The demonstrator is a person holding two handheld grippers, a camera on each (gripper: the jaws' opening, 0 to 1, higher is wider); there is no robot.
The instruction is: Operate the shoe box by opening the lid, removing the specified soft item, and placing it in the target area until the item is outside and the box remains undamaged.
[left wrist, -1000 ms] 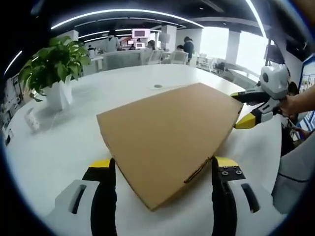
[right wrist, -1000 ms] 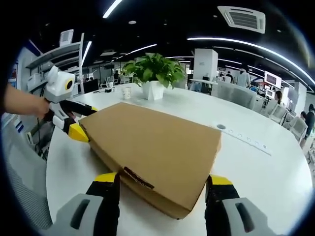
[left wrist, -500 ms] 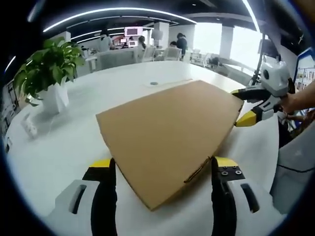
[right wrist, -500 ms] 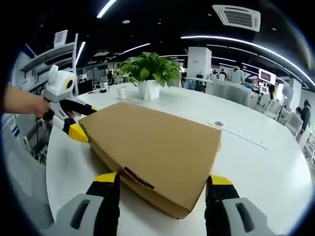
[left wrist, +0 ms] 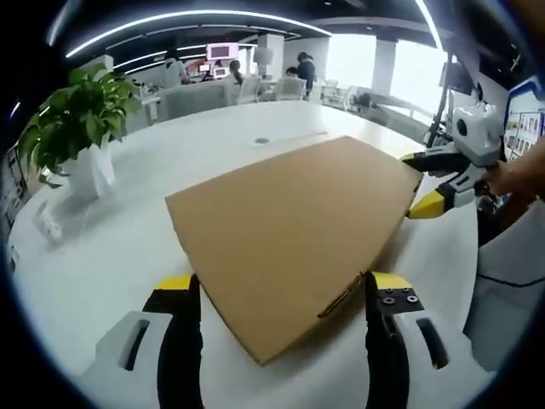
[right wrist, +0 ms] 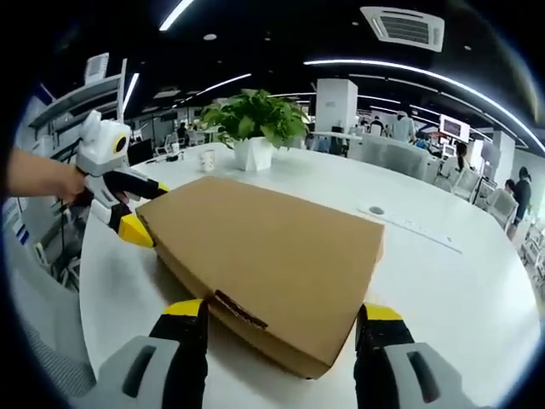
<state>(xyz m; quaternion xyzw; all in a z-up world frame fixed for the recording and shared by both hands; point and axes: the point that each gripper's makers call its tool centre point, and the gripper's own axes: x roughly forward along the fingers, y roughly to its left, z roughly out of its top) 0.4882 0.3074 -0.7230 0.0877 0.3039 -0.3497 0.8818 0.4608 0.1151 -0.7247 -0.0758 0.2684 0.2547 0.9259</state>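
Note:
A closed brown cardboard shoe box (left wrist: 289, 230) lies flat on the white round table (left wrist: 111, 247). My left gripper (left wrist: 284, 283) is open, its yellow-tipped jaws standing either side of the box's near corner. In the left gripper view my right gripper (left wrist: 419, 183) sits at the far right corner, one jaw above the lid edge and one below. The right gripper view has the same box (right wrist: 272, 256) between the open jaws of my right gripper (right wrist: 282, 308). My left gripper (right wrist: 143, 210) straddles the corner at the left there. The lid is down and the contents are hidden.
A potted plant (left wrist: 77, 119) in a white pot (right wrist: 260, 153) stands on the table beyond the box, with a small cup (right wrist: 209, 159) beside it. A cable port (left wrist: 261, 141) is set in the tabletop. People and chairs are at desks far behind.
Both views have shifted slightly against the room. The box and both grippers keep the same places relative to each other, and the lid stays down.

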